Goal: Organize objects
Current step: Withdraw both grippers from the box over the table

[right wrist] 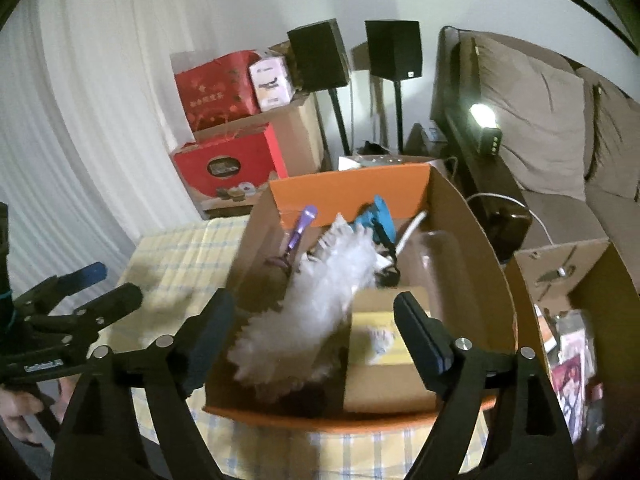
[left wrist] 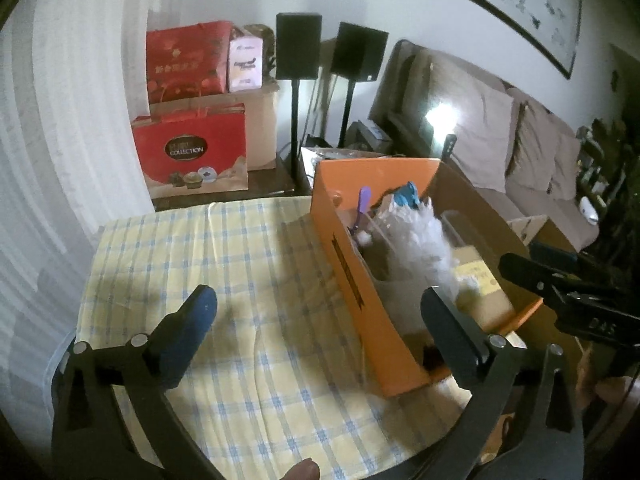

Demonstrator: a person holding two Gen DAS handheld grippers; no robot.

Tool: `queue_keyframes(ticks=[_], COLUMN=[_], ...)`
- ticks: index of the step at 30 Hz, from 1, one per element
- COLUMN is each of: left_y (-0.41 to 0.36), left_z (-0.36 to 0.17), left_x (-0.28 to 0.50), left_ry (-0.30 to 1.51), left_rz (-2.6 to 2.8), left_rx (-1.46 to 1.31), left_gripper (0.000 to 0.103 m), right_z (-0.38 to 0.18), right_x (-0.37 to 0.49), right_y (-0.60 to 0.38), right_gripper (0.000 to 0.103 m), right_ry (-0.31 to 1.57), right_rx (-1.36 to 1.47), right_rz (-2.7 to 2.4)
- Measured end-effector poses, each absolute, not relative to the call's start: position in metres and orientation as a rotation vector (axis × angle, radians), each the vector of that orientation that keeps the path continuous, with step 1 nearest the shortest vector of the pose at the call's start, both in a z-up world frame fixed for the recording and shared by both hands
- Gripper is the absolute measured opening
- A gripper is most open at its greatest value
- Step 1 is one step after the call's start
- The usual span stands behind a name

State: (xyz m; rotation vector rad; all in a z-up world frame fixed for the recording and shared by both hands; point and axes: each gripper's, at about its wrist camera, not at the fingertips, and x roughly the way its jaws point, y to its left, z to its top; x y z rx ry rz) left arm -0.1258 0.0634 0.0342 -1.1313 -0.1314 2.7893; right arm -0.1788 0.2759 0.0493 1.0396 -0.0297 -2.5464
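Note:
An open orange cardboard box (left wrist: 352, 280) stands on a yellow checked cloth (left wrist: 224, 280). It holds a white fluffy duster (right wrist: 320, 304), a purple tool (right wrist: 300, 228), a teal object (right wrist: 378, 216), a clear plastic container (right wrist: 440, 256) and a small brown carton with a yellow label (right wrist: 384, 356). My left gripper (left wrist: 320, 320) is open and empty over the cloth, just left of the box. My right gripper (right wrist: 316, 320) is open and empty above the near end of the box (right wrist: 472, 216). The left gripper also shows in the right wrist view (right wrist: 108, 284).
Red gift boxes (left wrist: 188, 152) and a cardboard box are stacked behind the table by a white curtain. Two black speakers on stands (left wrist: 298, 52) stand at the back. A sofa with cushions (left wrist: 532, 152) is on the right. Another open carton with items (right wrist: 568, 320) sits right of the orange box.

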Motion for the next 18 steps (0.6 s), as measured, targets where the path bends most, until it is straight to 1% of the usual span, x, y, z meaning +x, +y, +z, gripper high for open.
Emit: queue_keyframes(ticks=[2,8,9,11,13,18], left_y=[0.062,0.062,0.063,0.065,0.066,0.061], left_z=[0.032,0.027,0.027,0.026,0.027,0.023], left_x=[-0.119,-0.095,-0.091,-0.084,-0.077,-0.064], left_ry=[-0.133,-0.119,-0.109,-0.089,-0.076,-0.164], left_rz=[2.789,2.835,2.848,2.87,2.898,2.888], left_rx=[-1.141,-1.128,-1.127,-1.122,-1.118,-1.131], left_gripper=[0.102,0.103,0.103,0.103,0.103,0.103], right_z=[0.046,0.041,0.04,0.038,0.035,0.031], right_x=[-0.172,-0.152,-0.148,-0.141,-0.134,-0.119], right_y=[0.279,0.284,0.285,0.286,0.287,0.288], right_gripper=[0.087,0.089,0.09,0.095,0.096,0.096], right_ry=[-0.017,0.008,0.016,0.024,0.023,0.025], right_rx=[1.042,1.02,1.018,1.015,1.007,0.99], right_rz=[-2.556,-2.6,-2.606,-2.619,-2.627,-2.65])
